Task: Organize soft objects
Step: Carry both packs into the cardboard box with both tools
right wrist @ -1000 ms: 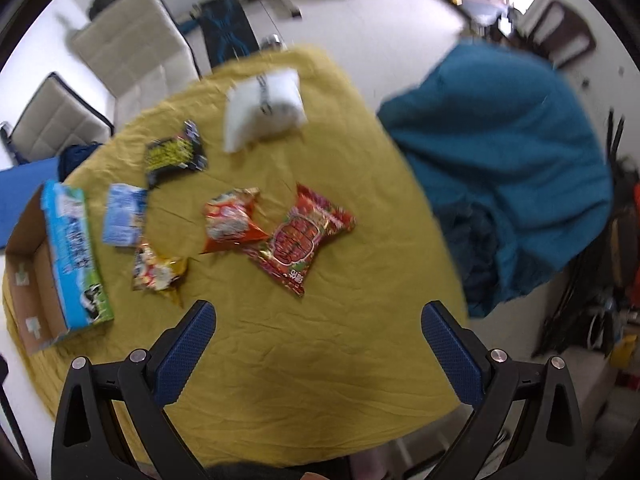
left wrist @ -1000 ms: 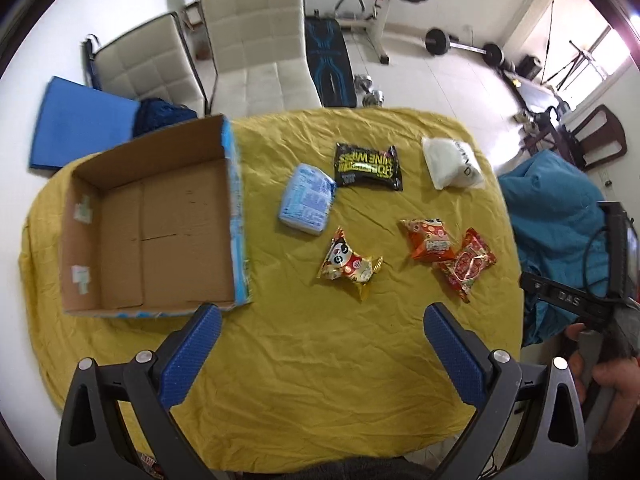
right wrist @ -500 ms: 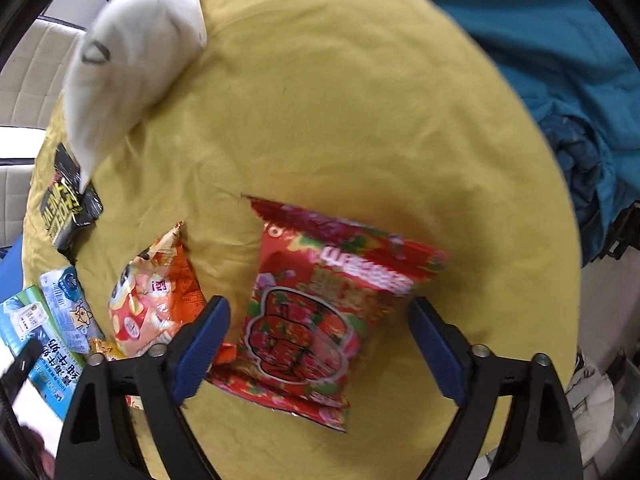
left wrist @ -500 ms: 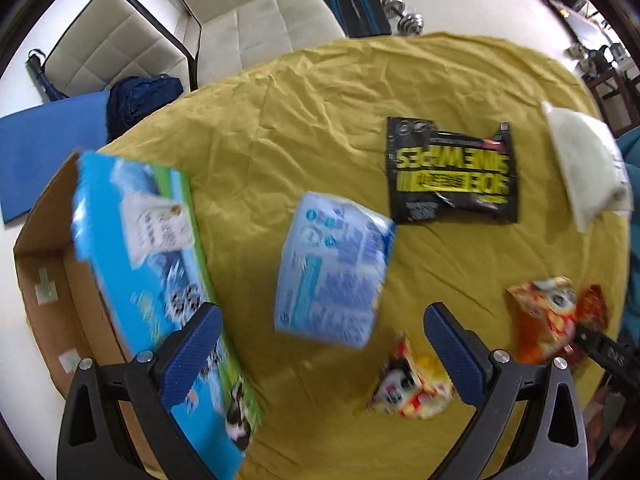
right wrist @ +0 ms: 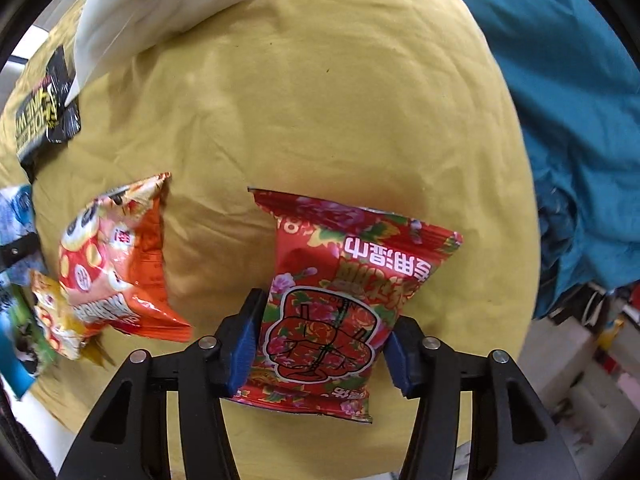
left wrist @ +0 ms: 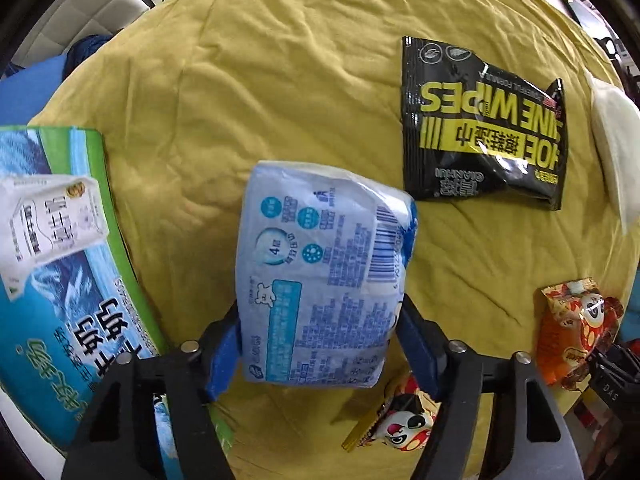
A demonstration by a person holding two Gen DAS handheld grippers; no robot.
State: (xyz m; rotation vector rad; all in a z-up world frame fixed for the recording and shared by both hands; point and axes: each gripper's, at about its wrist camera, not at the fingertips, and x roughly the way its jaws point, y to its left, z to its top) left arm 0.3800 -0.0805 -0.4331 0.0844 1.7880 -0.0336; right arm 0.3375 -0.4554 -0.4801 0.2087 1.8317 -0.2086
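My left gripper [left wrist: 320, 344] has its blue pads pressed on both sides of a pale blue tissue pack [left wrist: 320, 272], which lies on the yellow cloth [left wrist: 280, 80]. My right gripper [right wrist: 320, 340] has its blue pads against both sides of a red flowered packet [right wrist: 340, 300] on the same cloth. A black wipes pack [left wrist: 480, 128], a white pouch [right wrist: 168, 4], an orange snack bag [right wrist: 116, 260] and a panda snack bag [left wrist: 400, 424] lie loose on the cloth.
The cardboard box with a blue-green printed side [left wrist: 60, 280] stands just left of the tissue pack. A teal cover [right wrist: 572, 120] drapes something beyond the table's right edge. A padded chair [left wrist: 92, 8] stands behind the table.
Both grippers have come down from high above the table. The left closed around the tissue pack, the right around the red flowered packet.
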